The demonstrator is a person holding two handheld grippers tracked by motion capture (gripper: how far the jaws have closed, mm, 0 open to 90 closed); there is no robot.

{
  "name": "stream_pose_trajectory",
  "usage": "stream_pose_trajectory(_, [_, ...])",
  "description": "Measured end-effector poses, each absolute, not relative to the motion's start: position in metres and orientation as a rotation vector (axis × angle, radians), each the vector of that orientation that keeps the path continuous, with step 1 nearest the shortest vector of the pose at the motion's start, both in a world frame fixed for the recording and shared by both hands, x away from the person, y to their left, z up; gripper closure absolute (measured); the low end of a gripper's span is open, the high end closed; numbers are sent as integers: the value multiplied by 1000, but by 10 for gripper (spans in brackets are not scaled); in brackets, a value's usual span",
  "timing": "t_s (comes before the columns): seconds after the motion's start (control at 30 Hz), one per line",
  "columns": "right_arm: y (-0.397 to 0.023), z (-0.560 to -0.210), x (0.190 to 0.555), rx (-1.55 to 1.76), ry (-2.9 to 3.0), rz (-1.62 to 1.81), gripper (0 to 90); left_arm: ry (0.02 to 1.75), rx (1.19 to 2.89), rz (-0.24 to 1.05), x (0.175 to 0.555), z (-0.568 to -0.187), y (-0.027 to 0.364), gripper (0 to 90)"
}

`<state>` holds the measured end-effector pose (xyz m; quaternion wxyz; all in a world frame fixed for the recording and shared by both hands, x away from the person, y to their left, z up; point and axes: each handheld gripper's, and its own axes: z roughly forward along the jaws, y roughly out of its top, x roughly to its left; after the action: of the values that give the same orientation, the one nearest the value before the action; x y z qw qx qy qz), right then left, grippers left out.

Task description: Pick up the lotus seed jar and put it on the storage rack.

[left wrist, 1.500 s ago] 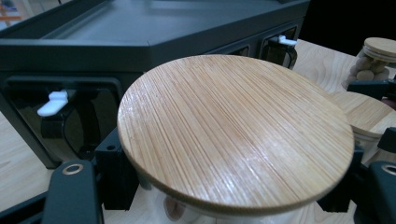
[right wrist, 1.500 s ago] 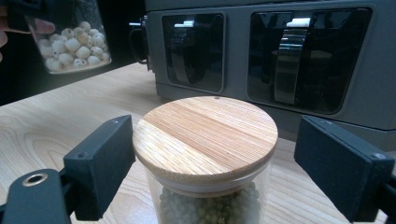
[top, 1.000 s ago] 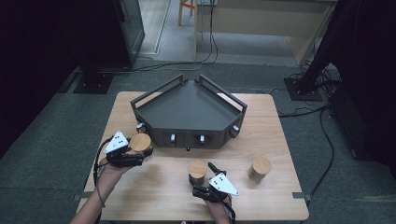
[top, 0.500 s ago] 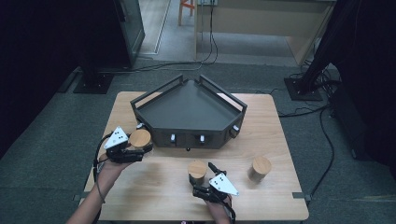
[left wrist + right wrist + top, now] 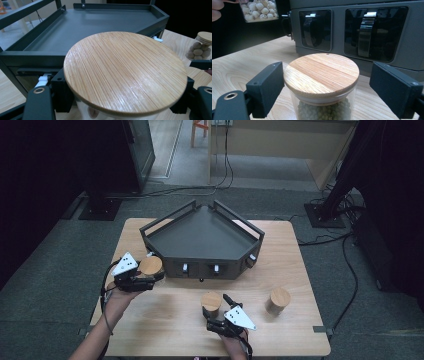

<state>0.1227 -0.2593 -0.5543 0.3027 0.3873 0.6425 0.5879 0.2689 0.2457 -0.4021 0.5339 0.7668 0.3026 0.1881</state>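
My left gripper (image 5: 148, 274) is shut on a glass jar with a round wooden lid (image 5: 150, 265), held off the table just left of the dark grey tray (image 5: 200, 232). In the left gripper view the lid (image 5: 125, 75) sits between the two black jaws. The right gripper view catches that jar (image 5: 258, 11) raised at the upper left, full of pale beads. My right gripper (image 5: 215, 309) is open around a second lidded jar (image 5: 211, 302) of green beans (image 5: 322, 75) standing on the table. There is a gap at each jaw.
A third lidded jar (image 5: 277, 300) stands at the table's right and holds brown balls (image 5: 201, 46). The tray's front panel (image 5: 352, 30), with two latches, faces the near edge. Bare wooden table (image 5: 165, 320) lies between the grippers.
The left gripper has lifted its jar a little, up and towards the tray. The right gripper and the other two jars have not moved.
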Motion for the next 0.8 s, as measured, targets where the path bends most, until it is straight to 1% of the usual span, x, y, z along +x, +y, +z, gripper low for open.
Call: stream_pose_trajectory(0.8, [-259,-555,123,1025,1702,1558,123,718,1856,480,277,-391,239,246])
